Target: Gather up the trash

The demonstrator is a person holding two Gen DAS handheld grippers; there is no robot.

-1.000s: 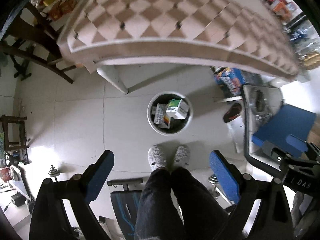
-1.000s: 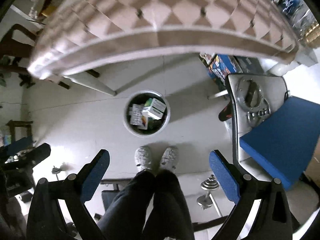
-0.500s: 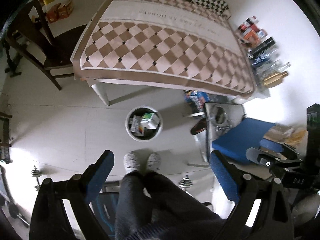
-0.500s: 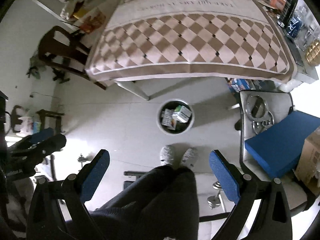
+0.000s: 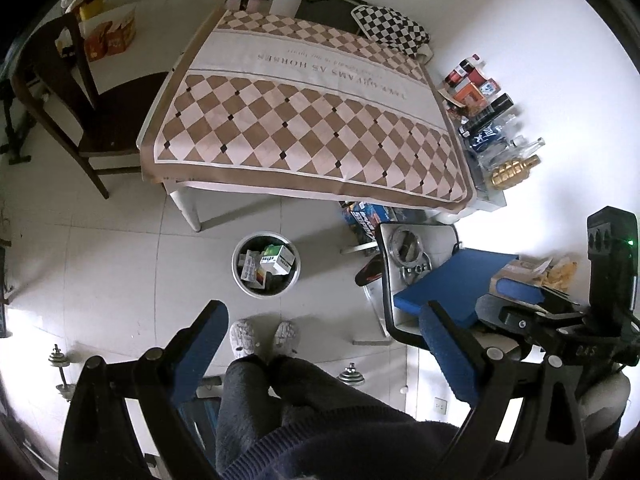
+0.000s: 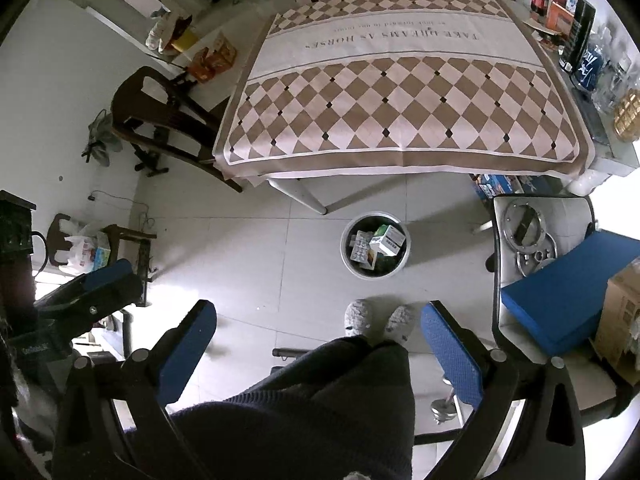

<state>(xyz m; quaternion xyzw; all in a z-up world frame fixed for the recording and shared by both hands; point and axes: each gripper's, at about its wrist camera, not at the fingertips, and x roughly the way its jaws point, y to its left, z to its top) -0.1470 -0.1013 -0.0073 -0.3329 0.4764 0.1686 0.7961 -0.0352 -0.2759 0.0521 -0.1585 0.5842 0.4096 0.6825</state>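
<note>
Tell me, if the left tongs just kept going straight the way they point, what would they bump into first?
Probably the floor tiles just right of the trash bin. The left tongs are open, empty and high up; nothing shows in between, though depth is hard to judge.

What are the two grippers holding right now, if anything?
Nothing. The left gripper and right gripper are both open and empty, high above the trash bin.

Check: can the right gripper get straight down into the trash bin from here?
Probably yes. The right gripper is open and empty, and the trash bin stands open-topped on the floor ahead of the person's slippers, clear of the table. It is well below, though.
</note>
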